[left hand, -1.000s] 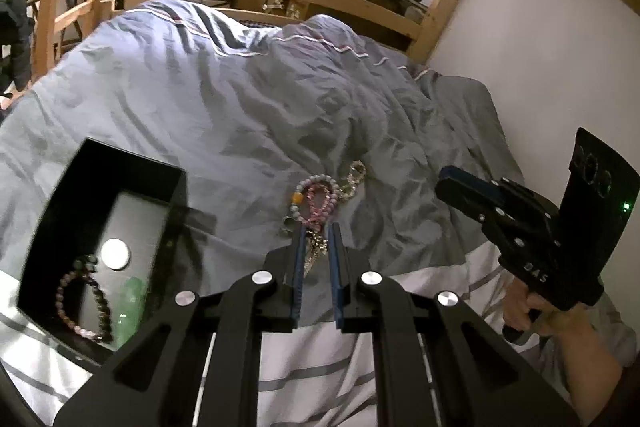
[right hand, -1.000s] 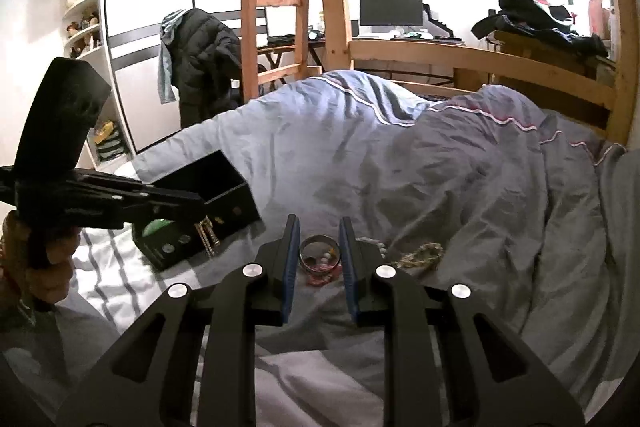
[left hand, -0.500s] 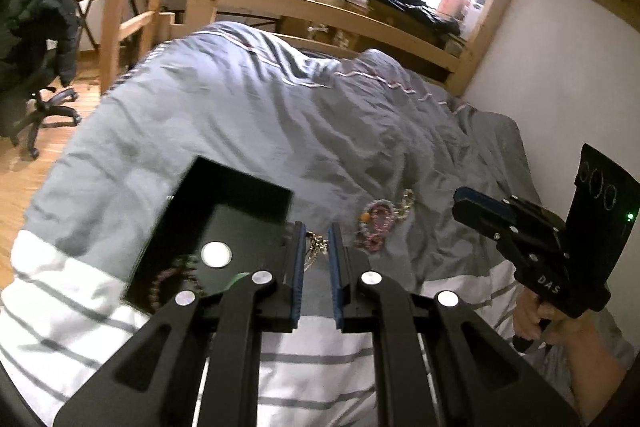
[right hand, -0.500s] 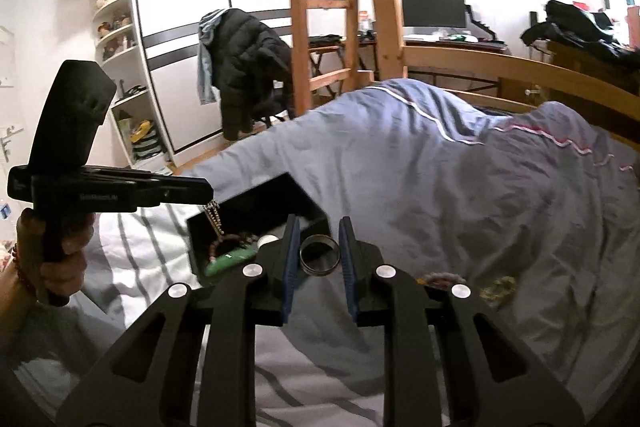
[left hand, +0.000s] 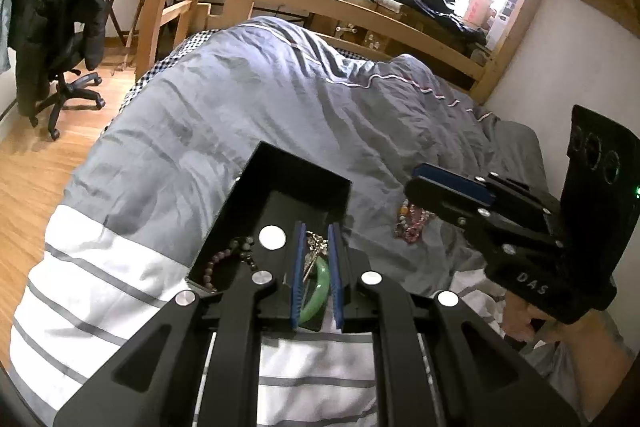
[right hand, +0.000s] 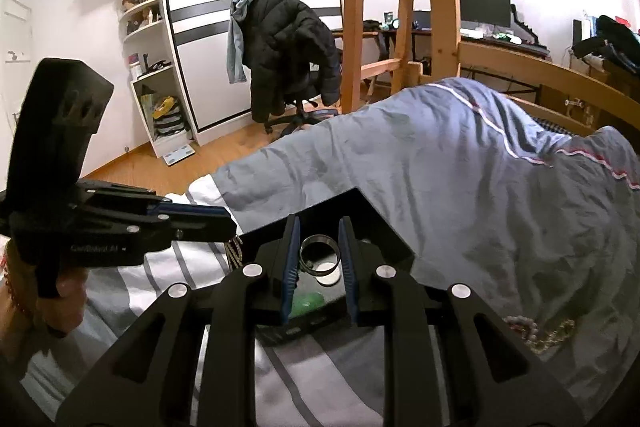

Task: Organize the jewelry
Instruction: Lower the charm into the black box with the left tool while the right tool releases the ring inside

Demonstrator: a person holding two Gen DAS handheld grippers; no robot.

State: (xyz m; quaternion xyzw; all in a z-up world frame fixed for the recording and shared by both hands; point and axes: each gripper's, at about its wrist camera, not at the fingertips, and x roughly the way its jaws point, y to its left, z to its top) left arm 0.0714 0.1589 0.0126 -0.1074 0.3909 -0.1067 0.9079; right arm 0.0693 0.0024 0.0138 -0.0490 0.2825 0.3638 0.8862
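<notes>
While your right gripper [right hand: 316,259] holds the metal ring [right hand: 319,255] and your left gripper [left hand: 316,259] pinches the chain [left hand: 314,251], both jaws narrow, the black box [left hand: 280,167] lies directly beneath both loads.

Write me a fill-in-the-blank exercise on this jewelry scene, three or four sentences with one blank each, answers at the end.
1. The right gripper is shut on a metal ____.
2. The left gripper holds a chain over the black ____.
3. The bangle lying inside the box is ____ in colour.
4. The pink beads not yet put away lie on the ____.

Answers: ring; box; green; bed
</notes>
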